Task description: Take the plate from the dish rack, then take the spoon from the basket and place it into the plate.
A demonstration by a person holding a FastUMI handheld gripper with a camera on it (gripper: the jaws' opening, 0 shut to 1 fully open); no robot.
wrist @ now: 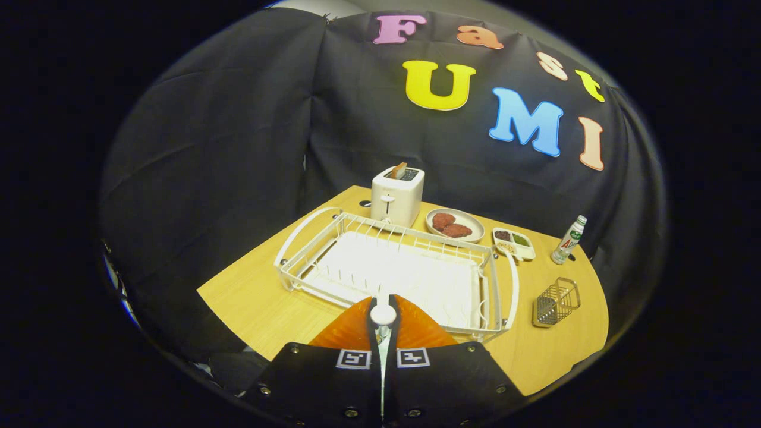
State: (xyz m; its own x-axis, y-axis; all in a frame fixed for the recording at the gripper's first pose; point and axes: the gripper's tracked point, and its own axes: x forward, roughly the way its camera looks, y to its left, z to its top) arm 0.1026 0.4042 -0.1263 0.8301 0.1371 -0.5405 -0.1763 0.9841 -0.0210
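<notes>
My gripper (382,334) is shut on an orange plate (348,330). The plate stands on edge between the two black fingers (333,380), fanning out to both sides just ahead of them. It hangs above the front rail of the white wire dish rack (333,235), whose bed behind it lies bare. A small metal wire basket (557,301) sits on the wooden table (250,297) to the right of the rack. Something metallic lies at the basket's near end, but I cannot make out the spoon clearly.
Behind the rack stands a white toaster (397,197) with a slice of toast in it. To its right are a plate with two brown patties (455,225), a small divided dish (515,242) and a bottle (569,239). Bare tabletop lies between rack and basket.
</notes>
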